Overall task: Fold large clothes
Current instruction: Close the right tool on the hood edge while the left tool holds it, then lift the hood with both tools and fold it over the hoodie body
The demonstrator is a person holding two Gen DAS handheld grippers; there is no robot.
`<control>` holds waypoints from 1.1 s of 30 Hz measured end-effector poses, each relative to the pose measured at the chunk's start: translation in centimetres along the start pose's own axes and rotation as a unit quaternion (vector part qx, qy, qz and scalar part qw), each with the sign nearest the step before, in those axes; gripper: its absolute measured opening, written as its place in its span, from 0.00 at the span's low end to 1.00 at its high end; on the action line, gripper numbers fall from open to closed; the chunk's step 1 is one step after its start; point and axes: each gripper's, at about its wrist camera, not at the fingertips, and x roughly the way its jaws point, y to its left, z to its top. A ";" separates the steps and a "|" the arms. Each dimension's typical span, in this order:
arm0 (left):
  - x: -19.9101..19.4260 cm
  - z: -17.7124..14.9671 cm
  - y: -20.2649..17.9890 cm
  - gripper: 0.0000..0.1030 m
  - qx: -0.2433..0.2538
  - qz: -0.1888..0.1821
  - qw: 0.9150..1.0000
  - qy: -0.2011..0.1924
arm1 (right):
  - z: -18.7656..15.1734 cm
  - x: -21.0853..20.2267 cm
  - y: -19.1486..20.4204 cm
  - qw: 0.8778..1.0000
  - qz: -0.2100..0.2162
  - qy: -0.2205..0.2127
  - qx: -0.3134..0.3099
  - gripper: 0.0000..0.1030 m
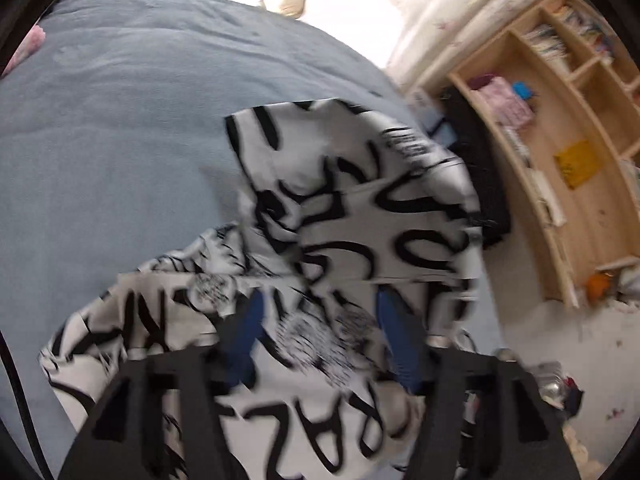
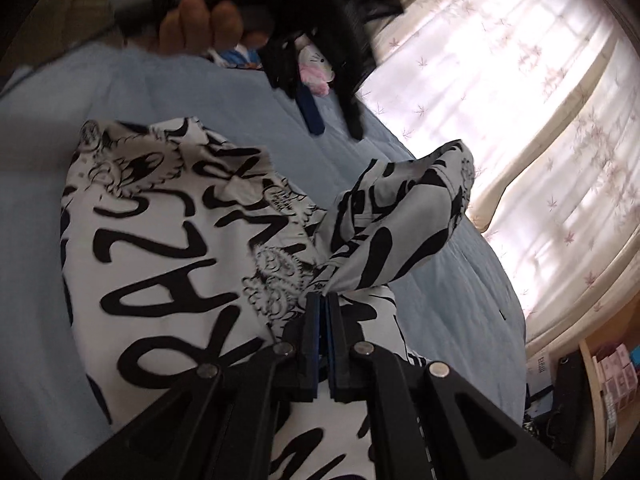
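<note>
A large white garment [image 1: 360, 208] printed with black lettering lies crumpled on a blue-grey bed cover [image 1: 120, 140]. My left gripper [image 1: 320, 300] hovers over it, its blue pads [image 1: 248, 332] wide apart and not pressing on any cloth. The right wrist view shows that same left gripper [image 2: 336, 133] held by a hand [image 2: 192, 20] above the bed cover [image 2: 440, 280], open and empty. My right gripper [image 2: 324, 298] is shut on a bunched fold of the garment [image 2: 160, 240]. A flap of it [image 2: 408, 220] lifts up from the pinch.
A wooden shelf unit [image 1: 560, 140] with books and boxes stands beside the bed, with a dark object [image 1: 484, 168] between them. Clutter lies on the floor [image 1: 560, 392]. A pink-and-white plush toy [image 2: 316, 68] sits far up the bed. Light curtains [image 2: 520, 120] hang behind.
</note>
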 end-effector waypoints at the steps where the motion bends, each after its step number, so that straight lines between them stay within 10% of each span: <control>1: -0.7 -0.4 -0.6 0.65 0.006 -0.012 1.000 -0.002 | 0.0 -0.1 0.6 1.000 -0.003 -0.001 -0.003 0.02; 5: -2.2 -0.4 -3.5 0.73 0.029 -0.045 0.999 -0.007 | -0.2 -0.2 2.4 1.000 -0.022 0.001 -0.021 0.02; 17: 4.6 4.2 -8.1 0.73 0.033 0.015 0.998 0.053 | -0.5 -0.8 5.1 0.999 -0.014 -0.005 -0.029 0.02; 18: 5.4 4.6 -8.1 0.69 0.019 0.023 0.998 0.050 | -0.5 -0.7 5.0 1.000 -0.013 -0.005 -0.022 0.02; 20: 6.4 5.0 -8.1 0.01 0.006 0.025 0.999 0.041 | -0.6 -0.5 4.6 1.000 -0.012 -0.003 -0.005 0.02; 28: 4.6 3.1 -9.7 0.01 0.009 0.059 0.998 -0.027 | -1.7 -0.4 -0.4 0.984 0.028 0.012 0.173 0.02; 33: 0.0 -1.9 -7.1 0.01 -0.088 0.012 0.994 -0.064 | -2.7 -1.8 -3.0 0.959 0.058 0.007 0.276 0.02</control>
